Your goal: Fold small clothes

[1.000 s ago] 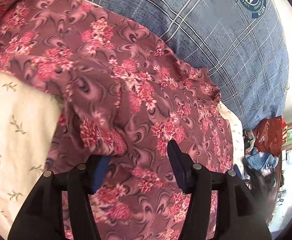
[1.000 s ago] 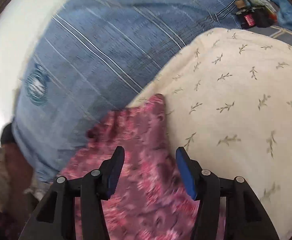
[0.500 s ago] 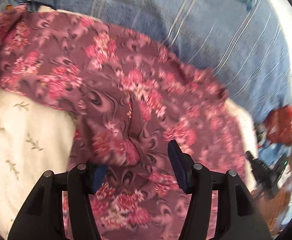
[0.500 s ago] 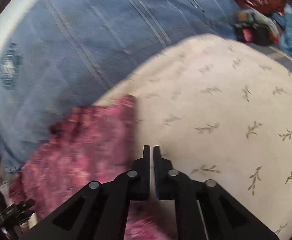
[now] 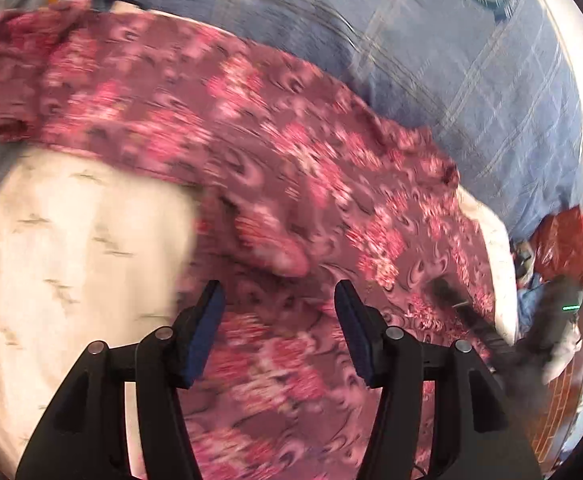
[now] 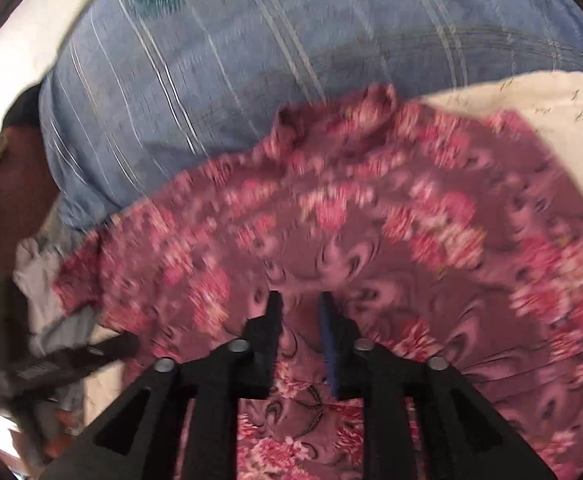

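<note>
Right wrist: right tool point(image 6: 299, 300) just reopening, narrow, over floral garment point(image 6: 371, 240); grip unclear. Left tool point(image 5: 277, 296) released.

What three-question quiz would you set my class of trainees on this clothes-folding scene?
1. True or false: the floral garment lies partly over the cream leaf-print cloth.
2. The large cloth beyond the garment is: A) green with dots, B) blue with pale lines, C) plain black.
3. In the left wrist view, how do the jaws of the left gripper stand: open or shut?

Key: 1 true. 2 B. 3 open, spread above the garment with both pads bare.
</note>
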Motion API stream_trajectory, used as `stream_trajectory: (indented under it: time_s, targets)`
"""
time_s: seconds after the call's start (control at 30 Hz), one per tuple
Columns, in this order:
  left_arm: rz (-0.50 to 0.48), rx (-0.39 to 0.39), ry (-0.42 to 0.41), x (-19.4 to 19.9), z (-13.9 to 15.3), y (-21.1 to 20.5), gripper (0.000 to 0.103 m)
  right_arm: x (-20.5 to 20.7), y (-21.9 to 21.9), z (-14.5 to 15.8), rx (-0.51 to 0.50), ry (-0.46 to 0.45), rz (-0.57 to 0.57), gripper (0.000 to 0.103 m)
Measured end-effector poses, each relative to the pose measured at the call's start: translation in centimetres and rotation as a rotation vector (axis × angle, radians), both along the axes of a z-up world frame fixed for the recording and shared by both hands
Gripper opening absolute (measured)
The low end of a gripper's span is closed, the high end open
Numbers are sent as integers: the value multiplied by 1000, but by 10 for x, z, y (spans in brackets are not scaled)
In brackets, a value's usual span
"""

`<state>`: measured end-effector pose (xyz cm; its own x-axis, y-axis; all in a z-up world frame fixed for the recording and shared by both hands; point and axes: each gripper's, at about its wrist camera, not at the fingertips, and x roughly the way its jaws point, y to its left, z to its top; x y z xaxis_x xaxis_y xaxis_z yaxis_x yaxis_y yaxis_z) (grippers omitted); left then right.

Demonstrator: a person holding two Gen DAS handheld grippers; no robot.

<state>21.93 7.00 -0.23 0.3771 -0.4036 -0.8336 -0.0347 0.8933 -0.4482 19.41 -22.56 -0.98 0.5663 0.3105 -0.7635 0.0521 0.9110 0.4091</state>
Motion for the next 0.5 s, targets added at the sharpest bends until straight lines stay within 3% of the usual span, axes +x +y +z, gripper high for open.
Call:
stream_trajectory:
  time_s: [0.13,0.2,0.3,0.5]
  targets:
    - [109,-13,-11,1,14,67,57,-15,23,-12,-125,-120,10,32]
    - [186,1,-9,1,18,104,57,-18,29,-13,-158,-136,19,37]
    - [268,25,-2,3,22,142,57,-15,34,-13,-143,-145,43,46]
    - [345,69,20,26,11,168,59,-16,27,-12,-94,-158,40,47]
